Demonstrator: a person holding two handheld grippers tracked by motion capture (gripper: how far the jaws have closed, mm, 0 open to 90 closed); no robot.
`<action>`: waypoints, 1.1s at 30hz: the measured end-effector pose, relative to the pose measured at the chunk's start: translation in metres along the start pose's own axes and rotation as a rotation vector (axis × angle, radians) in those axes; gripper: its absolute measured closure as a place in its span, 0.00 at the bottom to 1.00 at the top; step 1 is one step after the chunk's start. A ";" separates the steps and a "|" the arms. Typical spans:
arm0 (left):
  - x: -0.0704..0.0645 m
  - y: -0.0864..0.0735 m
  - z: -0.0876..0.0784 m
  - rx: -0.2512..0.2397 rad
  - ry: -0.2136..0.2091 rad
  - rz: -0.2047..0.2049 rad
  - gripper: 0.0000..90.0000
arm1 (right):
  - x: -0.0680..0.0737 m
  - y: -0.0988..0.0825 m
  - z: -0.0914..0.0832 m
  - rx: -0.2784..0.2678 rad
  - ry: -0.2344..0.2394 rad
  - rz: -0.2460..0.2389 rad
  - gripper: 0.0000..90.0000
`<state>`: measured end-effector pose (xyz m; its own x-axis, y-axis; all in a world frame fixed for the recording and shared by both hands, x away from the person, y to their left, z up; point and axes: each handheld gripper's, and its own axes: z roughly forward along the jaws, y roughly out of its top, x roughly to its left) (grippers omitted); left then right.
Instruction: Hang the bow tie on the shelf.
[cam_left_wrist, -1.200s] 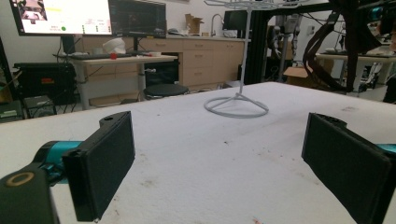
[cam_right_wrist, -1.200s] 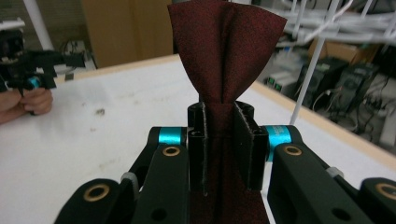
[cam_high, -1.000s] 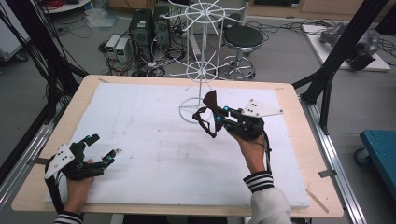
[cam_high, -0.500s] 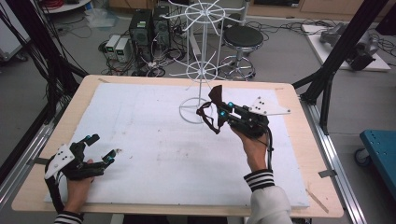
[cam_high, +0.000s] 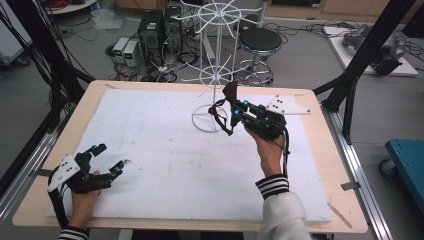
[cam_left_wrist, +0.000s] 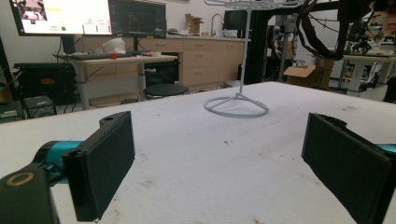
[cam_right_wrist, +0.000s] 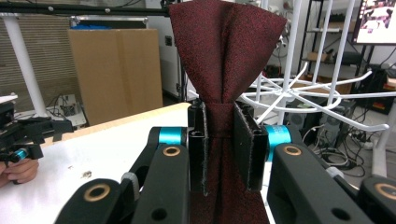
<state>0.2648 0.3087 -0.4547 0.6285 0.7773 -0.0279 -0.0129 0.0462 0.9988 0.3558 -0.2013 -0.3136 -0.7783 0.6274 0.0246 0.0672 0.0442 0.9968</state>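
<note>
My right claw (cam_high: 234, 111) is clenching a dark red bow tie (cam_right_wrist: 223, 56) at its knot, pads pinching the narrow middle, upper fabric fanning out above the jaws in the right gripper view. In the high view I'm holding the bow tie (cam_high: 229, 93) up off the table (cam_high: 310, 165), just beside the white wire rack (cam_high: 216, 60), near the rack's lower ring of hooks; its dark strap (cam_high: 218, 118) is hanging in a loop below the claw, over the rack's round base ring (cam_high: 200, 122). Can't tell if the tie is touching a hook. White rack arms (cam_right_wrist: 322, 95) are showing right behind the tie in the right gripper view. My left claw (cam_high: 106, 158) is resting low on the white table cover (cam_high: 165, 160) at the near left corner, jaws released and spread wide, nothing between them; the left gripper view is showing both black pads (cam_left_wrist: 105, 163) apart over bare white surface, with the rack base (cam_left_wrist: 236, 106) well ahead and the strap (cam_left_wrist: 317, 32) dangling up at top right. My left hand (cam_high: 82, 195) is sitting at the table edge, well apart from the right. Black stool (cam_high: 260, 40) and computer boxes (cam_high: 150, 32) are on the floor behind the table.
</note>
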 end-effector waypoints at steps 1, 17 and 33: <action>0.000 0.000 0.000 0.000 -0.001 0.002 0.11 | 0.000 0.001 0.001 0.000 0.000 0.003 0.86; 0.000 0.000 0.000 -0.002 -0.001 -0.001 0.11 | -0.014 0.010 0.012 0.002 -0.046 0.017 0.86; 0.000 0.000 0.000 0.001 -0.001 0.000 0.11 | -0.023 0.001 0.016 0.029 -0.101 0.104 0.86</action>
<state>0.2650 0.3090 -0.4547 0.6292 0.7767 -0.0283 -0.0122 0.0462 0.9989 0.3842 -0.2034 -0.3144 -0.6998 0.7045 0.1181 0.1630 -0.0034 0.9866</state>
